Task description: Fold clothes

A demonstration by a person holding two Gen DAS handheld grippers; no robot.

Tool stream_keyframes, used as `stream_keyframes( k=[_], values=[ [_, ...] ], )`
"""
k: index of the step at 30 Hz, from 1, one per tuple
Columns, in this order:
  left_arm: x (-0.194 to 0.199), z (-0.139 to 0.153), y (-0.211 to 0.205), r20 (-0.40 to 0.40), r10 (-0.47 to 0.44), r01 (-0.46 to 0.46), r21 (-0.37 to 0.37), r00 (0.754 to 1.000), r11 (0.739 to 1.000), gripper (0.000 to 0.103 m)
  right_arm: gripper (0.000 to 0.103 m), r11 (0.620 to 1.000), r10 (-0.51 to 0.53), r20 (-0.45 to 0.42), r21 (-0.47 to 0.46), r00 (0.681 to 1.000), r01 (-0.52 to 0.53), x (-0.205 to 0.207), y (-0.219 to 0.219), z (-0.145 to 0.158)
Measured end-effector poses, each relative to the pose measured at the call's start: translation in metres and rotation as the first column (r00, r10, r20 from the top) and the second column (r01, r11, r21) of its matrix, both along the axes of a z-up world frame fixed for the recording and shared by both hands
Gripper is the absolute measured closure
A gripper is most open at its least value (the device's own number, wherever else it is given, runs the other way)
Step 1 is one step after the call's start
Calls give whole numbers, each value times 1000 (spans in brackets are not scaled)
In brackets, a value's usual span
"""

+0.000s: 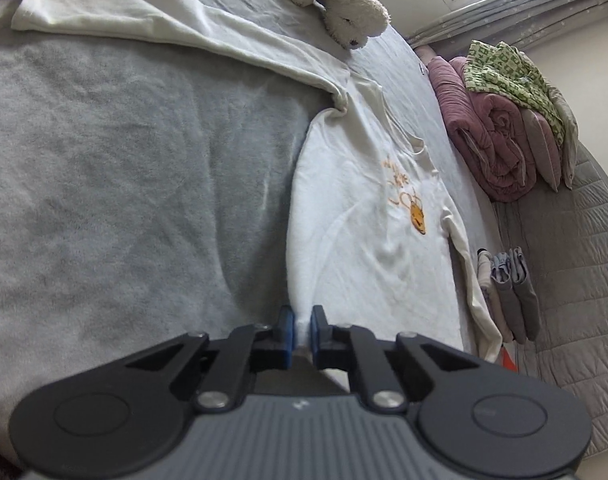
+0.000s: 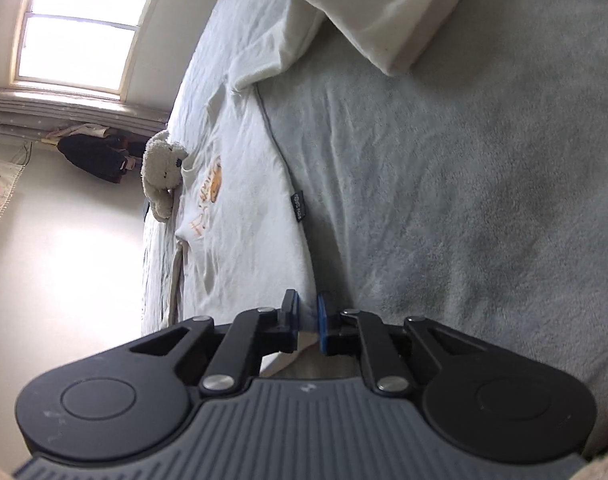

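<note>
Grey plush bedding covers the bed [image 1: 104, 168], and on it a white long-sleeved shirt [image 1: 364, 248] lies face up, its orange print [image 1: 408, 196] showing. Its body is spread flat and single-layered; 1 sleeve [image 1: 164, 28] stretches out across the blanket, and in the right wrist view the other sleeve [image 2: 384, 20] lies bent back near its cuff. No fold in the body is visible, so as far as these views settle it, the sleeves and body of this shirt are left to do.

At the bed's far side sits a rolled pink quilt [image 1: 492, 136], and nearer, a small stack of folded clothes [image 1: 508, 296] stands on edge, which reads as work already finished.

Smaller still, a cream plush toy [image 1: 344, 4] rests just beside the collar.

Both tools sit at the hem. The left gripper [image 1: 302, 330] has its jaws pinched on the white shirt's hem corner. The right gripper [image 2: 307, 316] holds the opposite hem edge between nearly closed jaws.
</note>
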State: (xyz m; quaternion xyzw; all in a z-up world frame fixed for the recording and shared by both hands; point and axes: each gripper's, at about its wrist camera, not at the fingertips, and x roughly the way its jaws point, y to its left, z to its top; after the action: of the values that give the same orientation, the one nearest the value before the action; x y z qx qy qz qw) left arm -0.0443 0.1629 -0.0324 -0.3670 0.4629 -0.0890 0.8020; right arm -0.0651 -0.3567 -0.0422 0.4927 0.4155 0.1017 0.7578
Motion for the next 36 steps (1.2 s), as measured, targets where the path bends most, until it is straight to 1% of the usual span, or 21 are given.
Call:
stream_keyframes(
  k=[3, 7, 10, 13, 15, 17, 20, 21, 23, 25, 27, 29, 30, 31, 32, 34, 36],
  values=[
    [-9, 17, -3, 3, -13, 13, 4, 1000, 1000, 95, 94, 999, -1, 52, -50, 999, 4, -4, -3, 28],
    [-24, 32, -9, 17, -52, 51, 42, 998, 998, 95, 94, 992, 27, 85, -127, 996, -17, -14, -7, 55],
    [-31, 28, -14, 13, -86, 84, 91, 996, 992, 95, 94, 982, 58, 90, -186, 994, -40, -24, -5, 62],
    [-39, 20, -18, 4, -117, 115, 141, 993, 983, 95, 94, 971, 85, 80, -229, 993, -64, -34, -3, 61],
    [-44, 15, -21, -3, -138, 136, 175, 990, 975, 95, 94, 965, 99, 66, -251, 993, -79, -30, 6, 53],
    [-49, 10, -24, -11, -158, 157, 208, 987, 966, 95, 94, 954, 119, 47, -282, 992, -101, -38, 7, 43],
    [-57, 1, -28, -24, -187, 187, 257, 982, 948, 95, 94, 932, 140, 0, -339, 990, -132, -42, 14, 27],
    [-59, -7, -30, -39, -185, 189, 282, 982, 941, 95, 94, 923, 144, -20, -357, 989, -141, -44, 16, 21],
    [-58, -17, -33, -38, -193, 196, 305, 980, 932, 94, 94, 911, 145, -49, -383, 988, -153, -43, 21, 11],
    [-59, -15, -32, -26, -202, 200, 312, 979, 929, 93, 94, 894, 148, -70, -418, 987, -164, -42, 27, 1],
    [-58, -11, -31, -26, -218, 215, 313, 976, 925, 90, 94, 876, 158, -70, -451, 985, -172, -41, 32, 1],
    [-57, -5, -31, -26, -235, 230, 328, 972, 916, 81, 89, 863, 169, -70, -472, 983, -182, -39, 35, 6],
    [-57, -1, -32, -25, -243, 237, 343, 970, 909, 70, 86, 856, 173, -69, -483, 982, -185, -38, 37, 10],
    [-58, 4, -33, -7, -245, 230, 370, 969, 900, 62, 80, 847, 175, -67, -499, 982, -185, -38, 38, 13],
    [-58, 9, -34, 11, -248, 223, 397, 969, 890, 59, 69, 832, 173, -56, -526, 983, -176, -38, 39, 18],
    [-49, 18, -41, 56, -253, 202, 449, 966, 870, 49, 59, 795, 171, -23, -588, 985, -152, -38, 43, 28],
    [-41, 26, -48, 100, -259, 177, 498, 961, 849, 47, 59, 754, 181, 14, -644, 983, -129, -32, 52, 36]
  ],
)
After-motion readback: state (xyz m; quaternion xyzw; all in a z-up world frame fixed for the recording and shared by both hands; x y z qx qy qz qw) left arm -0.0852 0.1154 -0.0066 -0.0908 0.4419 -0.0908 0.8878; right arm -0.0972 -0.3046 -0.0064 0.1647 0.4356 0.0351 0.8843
